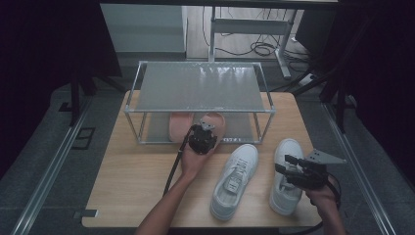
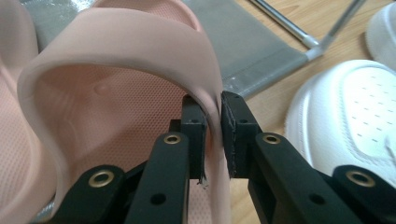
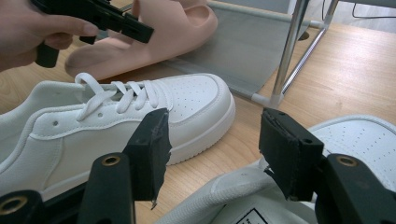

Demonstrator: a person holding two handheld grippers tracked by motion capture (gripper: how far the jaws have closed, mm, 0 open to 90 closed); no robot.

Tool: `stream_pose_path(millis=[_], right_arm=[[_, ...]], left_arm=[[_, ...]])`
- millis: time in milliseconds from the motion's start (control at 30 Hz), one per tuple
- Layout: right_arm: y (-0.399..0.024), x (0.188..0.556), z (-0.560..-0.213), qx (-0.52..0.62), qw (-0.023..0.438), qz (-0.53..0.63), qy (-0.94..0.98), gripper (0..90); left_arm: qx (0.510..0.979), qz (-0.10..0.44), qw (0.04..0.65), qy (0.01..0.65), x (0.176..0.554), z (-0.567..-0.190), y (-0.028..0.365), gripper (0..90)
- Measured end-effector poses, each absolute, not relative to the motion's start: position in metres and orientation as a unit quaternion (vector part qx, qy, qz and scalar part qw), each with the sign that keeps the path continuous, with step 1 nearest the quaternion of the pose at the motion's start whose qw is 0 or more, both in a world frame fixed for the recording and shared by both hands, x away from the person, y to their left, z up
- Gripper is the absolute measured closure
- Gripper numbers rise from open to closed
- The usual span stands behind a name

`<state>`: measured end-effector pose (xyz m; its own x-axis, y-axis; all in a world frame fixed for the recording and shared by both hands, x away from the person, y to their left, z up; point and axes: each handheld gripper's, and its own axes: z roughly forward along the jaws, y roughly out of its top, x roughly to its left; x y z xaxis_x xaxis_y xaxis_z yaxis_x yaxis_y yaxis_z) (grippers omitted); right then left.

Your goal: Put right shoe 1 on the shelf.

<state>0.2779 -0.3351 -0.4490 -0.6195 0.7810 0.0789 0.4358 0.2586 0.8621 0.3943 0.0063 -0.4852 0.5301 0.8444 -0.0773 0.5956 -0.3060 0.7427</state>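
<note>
While my left claw (image 2: 212,135) pinches the strap of the pink slipper (image 2: 126,70), I have that slipper at the front edge of the rack's lower shelf (image 1: 244,128), at about twelve o'clock from my left hand (image 1: 192,164) in the high view. In the left gripper view the two pads press on either side of the thin pink band, so the claw is grasping it, not just standing around it. A second pink slipper (image 1: 179,125) lies just beside it on the same shelf, at its nine o'clock.

My right claw (image 3: 212,149) is released: its jaws stand wide apart above the heel opening of the right-hand white sneaker (image 1: 286,176), touching nothing that I can see. The other white sneaker (image 1: 235,178) lies on the wooden surface (image 1: 137,181) between my two hands, toe pointing to about one o'clock towards the metal rack (image 1: 200,88).

I judge the step in hand to be setting the slippers on the lower shelf, and it looks nearly done for this one. Next I should let the sole settle flat beside its mate, loosen the left claw and draw it back towards six o'clock without dragging the soft strap along. Then the sneakers come up; the right claw needs to drop onto the heel collar and clench there.
</note>
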Motion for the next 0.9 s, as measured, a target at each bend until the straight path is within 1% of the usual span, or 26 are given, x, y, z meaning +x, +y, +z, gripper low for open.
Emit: stream_pose_path(millis=[367,467,700,900], right_arm=[[-0.336,0.278,-0.449,0.395,0.187,0.464,0.770,43.9],[-0.337,0.277,-0.449,0.395,0.188,0.465,0.769,43.9],[-0.336,0.277,-0.449,0.395,0.187,0.464,0.771,44.0],[-0.335,0.277,-0.449,0.395,0.187,0.463,0.771,43.9]], left_arm=[[0.775,0.179,0.372,0.478,0.411,-0.494,0.002,80.4],[0.777,0.183,0.362,0.481,0.414,-0.496,0.000,79.8],[0.778,0.195,0.355,0.481,0.415,-0.496,-0.002,76.3],[0.776,0.187,0.364,0.480,0.406,-0.495,0.007,71.3]])
